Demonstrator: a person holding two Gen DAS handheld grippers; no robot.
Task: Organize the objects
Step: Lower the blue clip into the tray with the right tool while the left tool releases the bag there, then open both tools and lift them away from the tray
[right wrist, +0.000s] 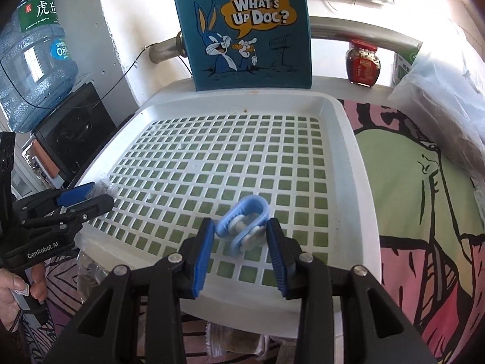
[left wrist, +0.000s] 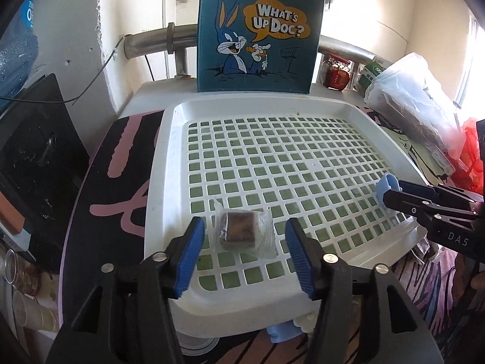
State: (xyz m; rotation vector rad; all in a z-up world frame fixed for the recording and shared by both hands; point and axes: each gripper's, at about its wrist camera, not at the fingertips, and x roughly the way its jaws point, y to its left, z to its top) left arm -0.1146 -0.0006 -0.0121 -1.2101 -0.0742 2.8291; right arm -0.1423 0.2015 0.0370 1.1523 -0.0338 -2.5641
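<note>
Two task items on the white perforated tray [left wrist: 169, 182], both near its front edge: one wrapped snack [left wrist: 244, 232] toward the front-left corner and one light-blue clip [right wrist: 244, 221] toward the front-right. The left gripper [left wrist: 244, 251] has its claw apart, with blue pads either side of the snack and clear gaps on both sides, so nothing is held. The snack looks light, a brown block in loose clear film; probably soft and crushable, the film slippery and crinkly, so I'd take it across the block itself on its two flat sides, not by the wrapper flaps (those would likely slide out). The right gripper [right wrist: 239, 242] has a narrower claw straddling the clip; the left pad looks about touching the clip's blue loop, the right pad sits just beside the white rollers, and I cannot tell if it's really pinching, though the clip seems to rest on the tray grid. The clip is probably stiff plastic, light and smooth, and may roll or twist on its white wheels; better hold across the blue body. Count: one tray, one snack, one clip, two grippers, one blue cartoon bag [right wrist: 242, 30] standing at the tray's back edge, one red-lidded jar [right wrist: 363, 62] beyond the back-right corner, one water jug [right wrist: 33, 57] off the left side. More packets show under the tray's front edge; count unclear.
</note>
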